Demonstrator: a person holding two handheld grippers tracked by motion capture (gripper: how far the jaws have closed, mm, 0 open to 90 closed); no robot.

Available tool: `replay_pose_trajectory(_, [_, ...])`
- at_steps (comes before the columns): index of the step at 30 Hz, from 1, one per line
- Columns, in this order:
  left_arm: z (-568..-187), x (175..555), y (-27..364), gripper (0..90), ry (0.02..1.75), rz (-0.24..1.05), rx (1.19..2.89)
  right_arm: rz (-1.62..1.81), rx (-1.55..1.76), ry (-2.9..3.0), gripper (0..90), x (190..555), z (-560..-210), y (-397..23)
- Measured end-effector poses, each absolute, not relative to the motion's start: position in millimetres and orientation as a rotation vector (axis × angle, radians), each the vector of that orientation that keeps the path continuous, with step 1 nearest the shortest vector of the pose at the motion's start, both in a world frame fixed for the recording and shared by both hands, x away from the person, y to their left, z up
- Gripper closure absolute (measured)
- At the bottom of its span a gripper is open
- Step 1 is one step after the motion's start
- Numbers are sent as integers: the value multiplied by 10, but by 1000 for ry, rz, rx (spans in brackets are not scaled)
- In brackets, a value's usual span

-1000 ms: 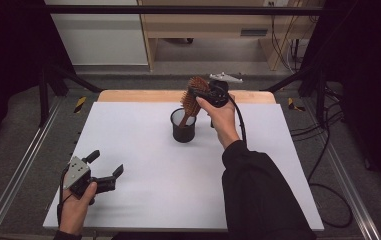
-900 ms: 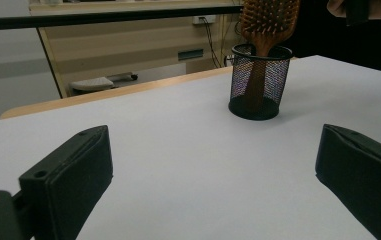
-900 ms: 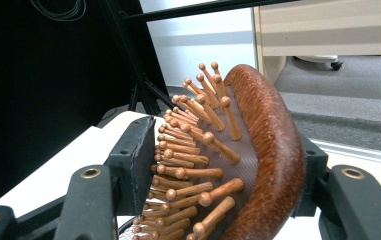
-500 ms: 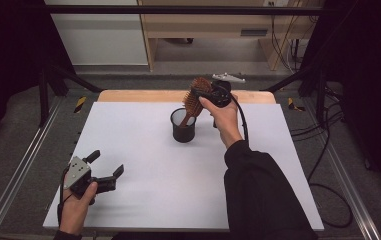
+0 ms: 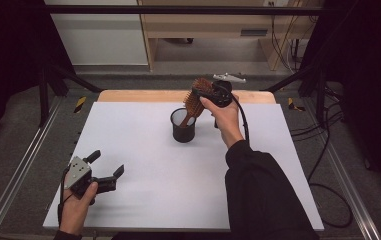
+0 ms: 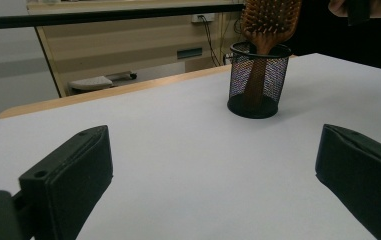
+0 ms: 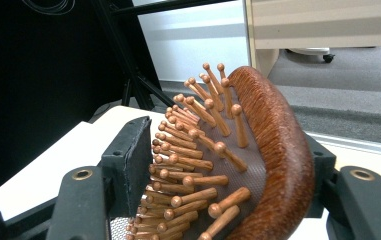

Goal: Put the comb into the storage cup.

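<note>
Upper centre of the high view: right gripper [image 5: 204,95] clamped on the wooden paddle hairbrush [image 5: 196,100] head, its handle down inside the black mesh cup [image 5: 183,126]. Lower left: left gripper [image 5: 105,169] low over the white table [image 5: 143,165], jaws spread wide, holding nothing.

This looks like a lab or test room. A white counter [image 5: 143,150] stands inside a black metal frame [image 5: 178,9]. Metal rails [image 5: 18,170] run along its left and right sides. Black cables [image 5: 323,150] lie on the grey floor [image 5: 23,107] at the right. At the far side stand a wooden desk [image 5: 213,25] and a white cabinet [image 5: 100,37].
</note>
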State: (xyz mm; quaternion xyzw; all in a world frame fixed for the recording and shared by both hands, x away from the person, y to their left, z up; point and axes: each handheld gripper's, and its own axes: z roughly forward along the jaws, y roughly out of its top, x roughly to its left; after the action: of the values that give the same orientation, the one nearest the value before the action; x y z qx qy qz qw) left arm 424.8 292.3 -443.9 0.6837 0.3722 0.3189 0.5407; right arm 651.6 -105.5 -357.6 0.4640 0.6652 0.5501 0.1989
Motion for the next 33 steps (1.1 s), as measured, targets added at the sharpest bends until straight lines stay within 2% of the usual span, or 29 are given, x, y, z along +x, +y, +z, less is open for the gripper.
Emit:
replay_pose_trajectory(17, [-4440, 4247, 2920, 22, 884, 756, 1627, 1538, 1293, 1852, 366, 6524, -3577, -1022])
replay_pose_trajectory(33, [-4441, 4247, 2924, 22, 885, 755, 1627, 1519, 1298, 1854, 307, 6524, -3584, -1034])
